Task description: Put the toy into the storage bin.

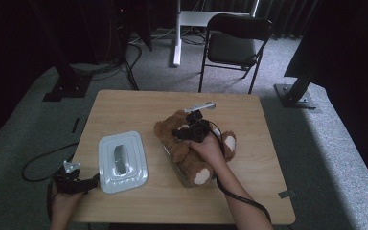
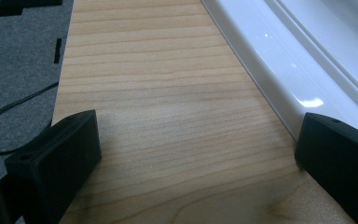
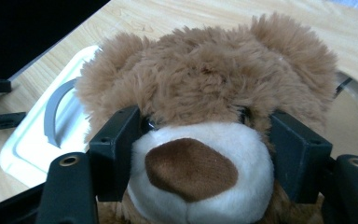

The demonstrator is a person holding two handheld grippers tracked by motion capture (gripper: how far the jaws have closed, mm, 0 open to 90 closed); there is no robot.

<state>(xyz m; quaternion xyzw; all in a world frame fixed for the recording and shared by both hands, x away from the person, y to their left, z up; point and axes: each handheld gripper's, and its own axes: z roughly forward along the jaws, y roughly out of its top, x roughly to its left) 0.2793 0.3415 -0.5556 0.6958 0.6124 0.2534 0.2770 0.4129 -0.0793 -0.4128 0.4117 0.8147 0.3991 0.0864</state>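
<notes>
Right tool (image 3: 198, 154) has its jaws on either side of the teddy bear's (image 1: 191, 148) muzzle, pressing the cheeks. Bear lies on its back mid-desk (image 1: 249, 124), long axis diagonal, head toward the far left, feet near. Left tool (image 2: 191, 154) sits wide apart, empty, beside the white lid (image 1: 122, 162).
</notes>
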